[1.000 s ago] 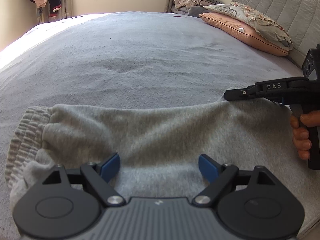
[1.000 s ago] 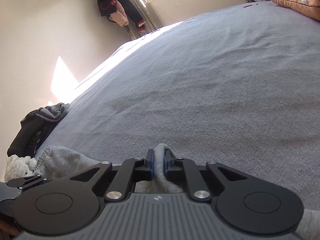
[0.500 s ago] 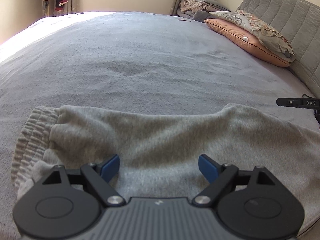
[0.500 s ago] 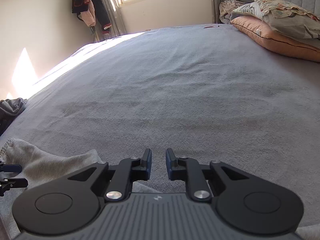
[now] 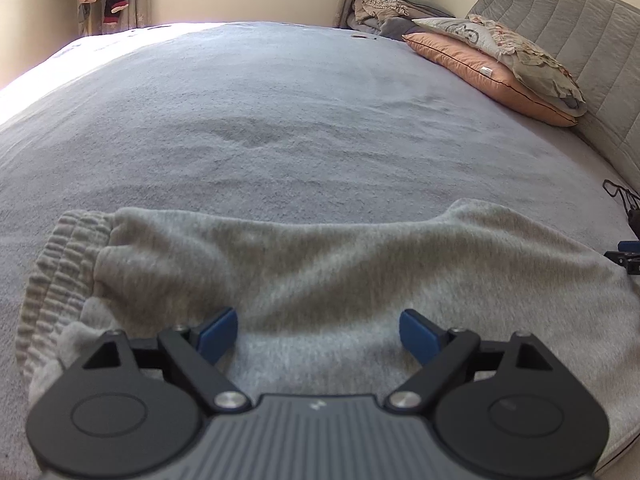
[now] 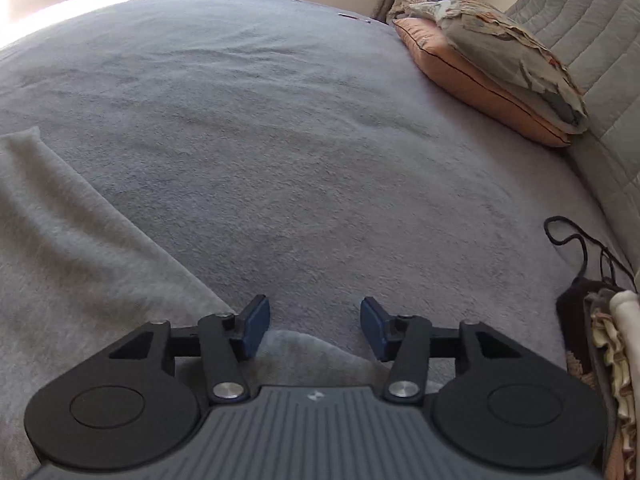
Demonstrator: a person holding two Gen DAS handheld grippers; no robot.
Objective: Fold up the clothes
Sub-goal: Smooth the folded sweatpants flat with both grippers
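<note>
Currently the grey sweatpants [image 5: 320, 264] lie flat across the near edge of the bed [image 5: 280, 120], the ribbed waistband [image 5: 60, 280] bunched at the left end and the cloth running off to the right; the left gripper [image 5: 318, 332] hovers just above the middle of the garment with its jaws spread wide and nothing between them; the right gripper [image 6: 314, 328] sits over the garment's near right-hand edge, its jaws likewise parted and empty, a low hump of grey cloth showing just below them.

Judging from this layout, the step in hand is taking a fresh hold for the next fold; it would go best if each gripper pinched the full thickness of fabric at an edge rather than in the middle, where only the top layer is likely to come up; both ends should lift level and travel together so the fleece does not skew or drag a wrinkle across the bed; the heavy waistband may sag, so a hold close beside it seems wise.

No brand, label or writing can be read; a small white tag on the orange pillow [image 5: 480, 68] is too small to make out.
</note>
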